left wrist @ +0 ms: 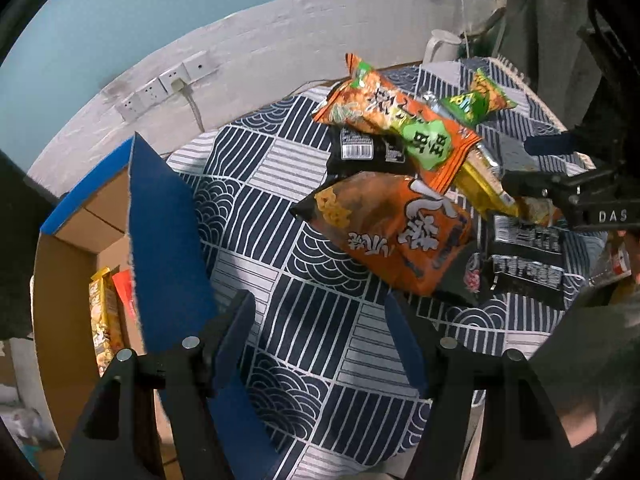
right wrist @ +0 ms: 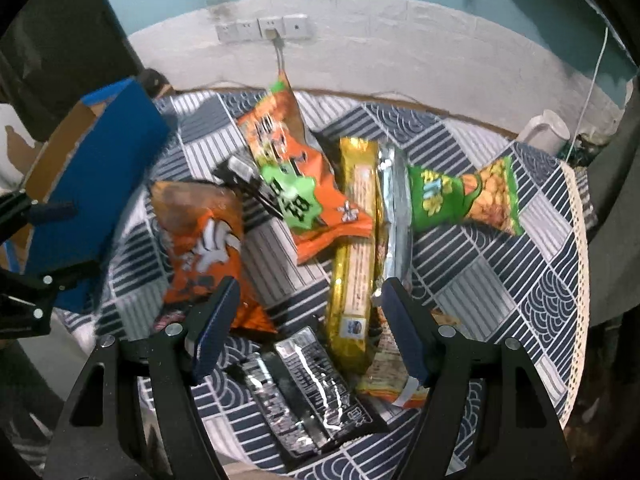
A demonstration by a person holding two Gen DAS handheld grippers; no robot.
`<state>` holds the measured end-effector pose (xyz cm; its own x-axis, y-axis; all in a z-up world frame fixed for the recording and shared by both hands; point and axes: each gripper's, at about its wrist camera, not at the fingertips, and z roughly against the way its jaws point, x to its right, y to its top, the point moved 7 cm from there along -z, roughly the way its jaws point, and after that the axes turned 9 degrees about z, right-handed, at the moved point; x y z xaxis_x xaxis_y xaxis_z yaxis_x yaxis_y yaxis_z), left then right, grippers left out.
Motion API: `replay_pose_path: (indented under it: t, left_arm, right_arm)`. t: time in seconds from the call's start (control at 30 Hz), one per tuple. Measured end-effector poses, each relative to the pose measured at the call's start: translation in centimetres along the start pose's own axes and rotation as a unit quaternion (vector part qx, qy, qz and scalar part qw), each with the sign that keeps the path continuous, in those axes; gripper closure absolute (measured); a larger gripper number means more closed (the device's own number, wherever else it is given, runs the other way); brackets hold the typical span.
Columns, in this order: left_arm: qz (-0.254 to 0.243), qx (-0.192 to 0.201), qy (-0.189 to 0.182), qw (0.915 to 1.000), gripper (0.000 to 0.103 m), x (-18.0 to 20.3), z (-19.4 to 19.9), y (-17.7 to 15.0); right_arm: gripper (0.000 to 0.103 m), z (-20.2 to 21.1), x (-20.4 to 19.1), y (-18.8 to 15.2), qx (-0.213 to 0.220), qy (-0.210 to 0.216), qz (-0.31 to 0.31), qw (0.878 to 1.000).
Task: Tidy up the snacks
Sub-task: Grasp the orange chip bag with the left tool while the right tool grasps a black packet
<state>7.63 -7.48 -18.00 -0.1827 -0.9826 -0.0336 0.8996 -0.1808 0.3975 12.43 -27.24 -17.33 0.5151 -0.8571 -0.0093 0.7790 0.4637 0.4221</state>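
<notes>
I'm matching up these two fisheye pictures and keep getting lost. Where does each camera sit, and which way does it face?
Left wrist: sits on the left gripper, looking steeply down at the patterned tablecloth beside the blue box; its own open fingers show.
Right wrist: sits on the right gripper, looking down over the gold pack; its open fingers show.
Shared: the orange bag, the box, the wall sockets, and each other's gripper.

left gripper (left wrist: pixel 320 334): jaws apart, nothing between the pads, pointing steeply down | right gripper (right wrist: pixel 310 322): jaws apart, nothing gripped, pointing steeply down | in the left view the right gripper sits at 3 o'clock
</notes>
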Motion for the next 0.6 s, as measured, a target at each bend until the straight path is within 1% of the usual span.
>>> replay_pose_path:
  t: [0.33, 0.5, 0.6]
  left_arm:
    - [0.001, -0.021, 0.013, 0.9997, 0.033, -0.3, -3.1, 0.5]
    - [0.012, -0.028, 0.017, 0.9994, 0.032, -1.3, -3.8, 0.5]
    - [0.020, -0.028, 0.016, 0.9993, 0.032, -1.8, -3.7, 0.7]
  right_arm:
    - [0.029, -3.9, -0.3, -0.6, -0.040, -0.009, 0.018, 0.999]
    - [0.029, -4.8, -1.2, -0.3, -0.044, 0.000, 0.030, 0.999]
    - [0.029, -4.9, -2.4, -0.1, -0.044, 0.021, 0.035, 0.998]
